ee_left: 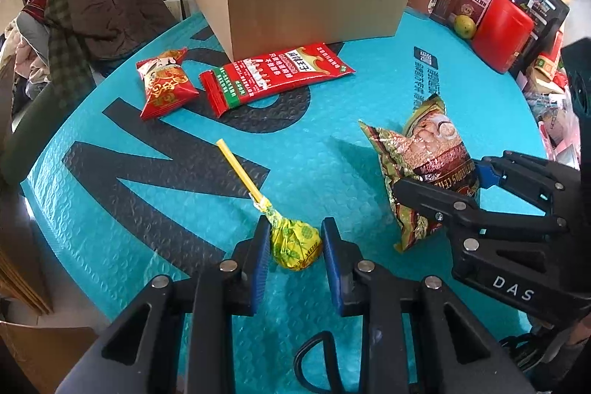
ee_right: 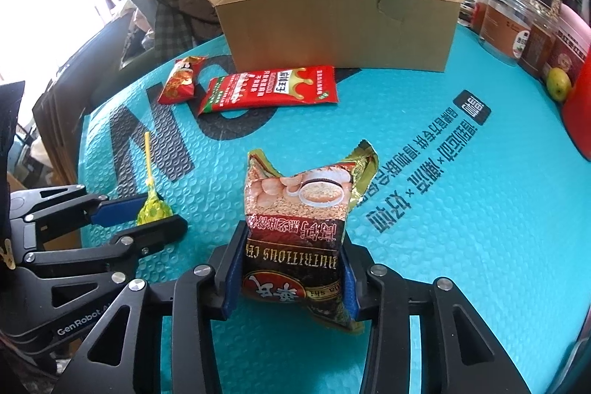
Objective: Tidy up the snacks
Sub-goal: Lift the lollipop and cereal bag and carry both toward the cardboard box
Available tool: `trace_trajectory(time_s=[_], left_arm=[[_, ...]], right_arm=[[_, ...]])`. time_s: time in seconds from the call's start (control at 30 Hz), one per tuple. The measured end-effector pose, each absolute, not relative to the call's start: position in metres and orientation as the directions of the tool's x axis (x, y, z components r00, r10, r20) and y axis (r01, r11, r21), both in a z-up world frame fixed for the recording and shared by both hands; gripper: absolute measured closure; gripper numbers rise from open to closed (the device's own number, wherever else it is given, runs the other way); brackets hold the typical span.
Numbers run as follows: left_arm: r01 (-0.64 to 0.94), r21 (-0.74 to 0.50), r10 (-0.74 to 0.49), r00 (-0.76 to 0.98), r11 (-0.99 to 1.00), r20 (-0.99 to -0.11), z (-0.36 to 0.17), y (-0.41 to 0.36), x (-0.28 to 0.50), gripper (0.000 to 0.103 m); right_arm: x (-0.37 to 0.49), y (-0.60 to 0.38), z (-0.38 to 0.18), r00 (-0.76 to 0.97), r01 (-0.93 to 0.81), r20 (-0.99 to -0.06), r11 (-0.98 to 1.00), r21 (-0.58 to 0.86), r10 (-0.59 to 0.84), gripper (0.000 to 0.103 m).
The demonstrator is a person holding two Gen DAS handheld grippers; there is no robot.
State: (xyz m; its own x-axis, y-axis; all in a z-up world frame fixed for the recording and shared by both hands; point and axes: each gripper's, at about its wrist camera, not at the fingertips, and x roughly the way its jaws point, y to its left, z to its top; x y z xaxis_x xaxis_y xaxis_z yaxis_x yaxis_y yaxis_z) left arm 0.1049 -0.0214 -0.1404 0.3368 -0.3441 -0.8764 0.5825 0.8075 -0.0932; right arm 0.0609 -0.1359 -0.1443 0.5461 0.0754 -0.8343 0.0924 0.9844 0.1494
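Observation:
A yellow-wrapped lollipop lies on the teal mat, stick pointing away. My left gripper is shut on its head, one blue pad on each side. In the right wrist view the lollipop sits in the left gripper at the left edge. A cereal bag stands upright, pinched at its lower part by my right gripper, which is shut on it. From the left wrist view that cereal bag and the right gripper are at the right.
An open cardboard box with snacks inside stands at the back. In front of it lie a small red packet and a long red packet. Jars, a red canister and a green fruit line the right; clothes are piled at the left.

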Motion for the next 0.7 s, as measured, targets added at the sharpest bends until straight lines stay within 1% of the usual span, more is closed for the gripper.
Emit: trace_trajectory(time_s=[0.43,0.7], left_arm=[[0.612,-0.110,-0.401,0.363,0.784,-0.841,-0.115,-0.025,0.097,0.076],[0.643,-0.121,-0.455,0.383,0.756,-0.804,-0.094,-0.033,0.099,0.076]], right_arm=[[0.050,-0.140,-0.123,0.594,0.104,-0.799,0.975,0.194,0.096,0.062],[0.045,-0.147,-0.101,0.643,0.124,-0.764,0.976,0.176,0.056,0.062]])
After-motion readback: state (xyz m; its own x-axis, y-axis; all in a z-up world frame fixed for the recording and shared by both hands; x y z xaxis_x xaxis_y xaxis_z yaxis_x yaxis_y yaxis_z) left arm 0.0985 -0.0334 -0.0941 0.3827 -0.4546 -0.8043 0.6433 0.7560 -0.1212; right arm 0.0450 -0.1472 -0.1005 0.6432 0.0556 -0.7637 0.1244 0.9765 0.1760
